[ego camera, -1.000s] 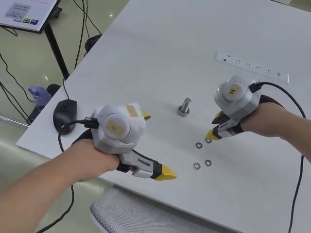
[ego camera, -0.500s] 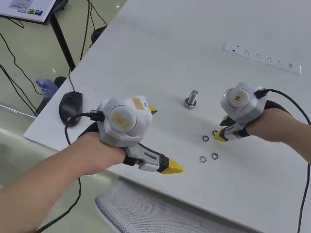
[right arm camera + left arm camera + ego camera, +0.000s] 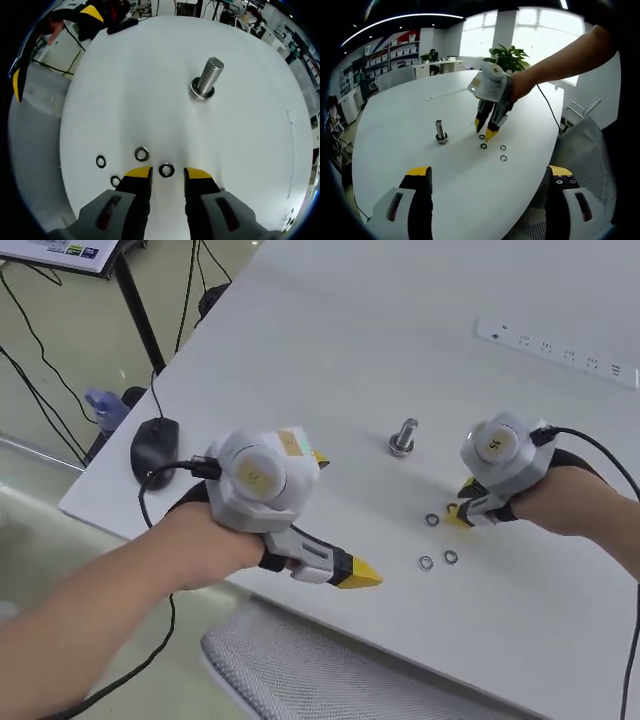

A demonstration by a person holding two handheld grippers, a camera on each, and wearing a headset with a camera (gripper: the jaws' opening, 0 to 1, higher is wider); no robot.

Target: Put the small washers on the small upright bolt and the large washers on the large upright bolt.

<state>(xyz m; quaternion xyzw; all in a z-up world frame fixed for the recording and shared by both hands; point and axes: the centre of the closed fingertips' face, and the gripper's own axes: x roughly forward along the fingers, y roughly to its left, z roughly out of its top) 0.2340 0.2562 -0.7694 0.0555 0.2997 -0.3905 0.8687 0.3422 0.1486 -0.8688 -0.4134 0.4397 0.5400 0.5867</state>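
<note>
The right claw [image 3: 458,516] is low over the white table [image 3: 150,75]. Its yellow-tipped jaws are spread, and one small silver metal washer [image 3: 166,170] lies between the tips. Three more washers [image 3: 142,153] lie just at its left side. The upright grey steel bolt [image 3: 207,77] stands ahead of it, apart. The left claw [image 3: 489,172] is spread wide and holds nothing.

An office, with white meeting table [image 3: 400,120], shelves [image 3: 395,52] and potted plant [image 3: 507,56]
</note>
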